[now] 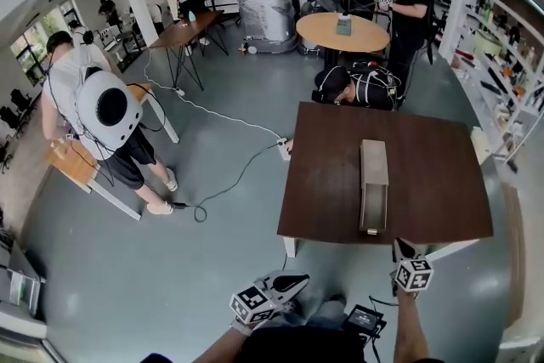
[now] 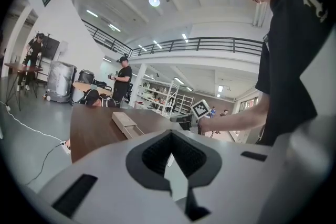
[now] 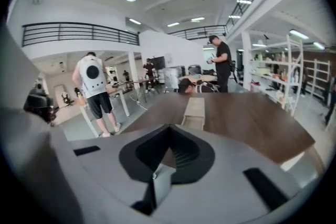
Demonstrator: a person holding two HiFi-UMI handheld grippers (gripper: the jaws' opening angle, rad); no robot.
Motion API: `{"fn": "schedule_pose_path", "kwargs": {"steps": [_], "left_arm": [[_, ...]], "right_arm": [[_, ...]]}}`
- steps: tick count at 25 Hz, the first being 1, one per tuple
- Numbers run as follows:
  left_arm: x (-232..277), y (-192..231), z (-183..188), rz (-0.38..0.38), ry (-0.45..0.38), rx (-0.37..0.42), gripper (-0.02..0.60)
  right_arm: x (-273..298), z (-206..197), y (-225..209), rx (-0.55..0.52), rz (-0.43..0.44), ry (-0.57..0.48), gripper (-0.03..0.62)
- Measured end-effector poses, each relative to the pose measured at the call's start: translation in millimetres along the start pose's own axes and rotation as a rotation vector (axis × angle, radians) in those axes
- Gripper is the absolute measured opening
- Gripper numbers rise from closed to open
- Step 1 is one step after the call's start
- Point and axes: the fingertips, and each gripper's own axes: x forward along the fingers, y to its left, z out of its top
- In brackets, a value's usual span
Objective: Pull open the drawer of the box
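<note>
Brown table: the box lies near the table's middle. Its long axis runs from the table's near edge toward its far edge, and its near end sits close to the near edge. Whether the drawer is out cannot be determined.

Left gripper: off the table, beyond its near left corner. Jaws closed together, nothing between them.

Right gripper: just off the table's near edge, right of the box's line. Jaws also together and empty.

Neither gripper touches the box.
</note>
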Motion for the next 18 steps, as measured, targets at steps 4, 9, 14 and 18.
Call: {"fn": "schedule_pose_path", "kwargs": {"steps": [4, 9, 14, 18], "left_arm": [[-0.5, -10.5, -0.2, 0.018, -0.013, 0.002, 0.005], [9.4, -36.1, 5.0, 0.040, -0.033, 0.024, 0.004], [27.5, -86.2, -5.2, 0.038, -0.025, 0.021, 0.005], [44.2, -148.2, -23.6, -0.005, -0.008, 0.002, 0.005]], "right_arm": [[-27.6, 38.6, 42.5, -0.232, 0.145, -0.070, -0.012], [-84.0, 65.3, 87.0, -0.419, 0.310, -0.145, -0.012], [-150.6, 42.0, 95.1, -0.435, 0.362, -0.167, -0.012], [-202.7, -0.3, 81.6, -0.393, 0.341, -0.140, -0.012]]}}
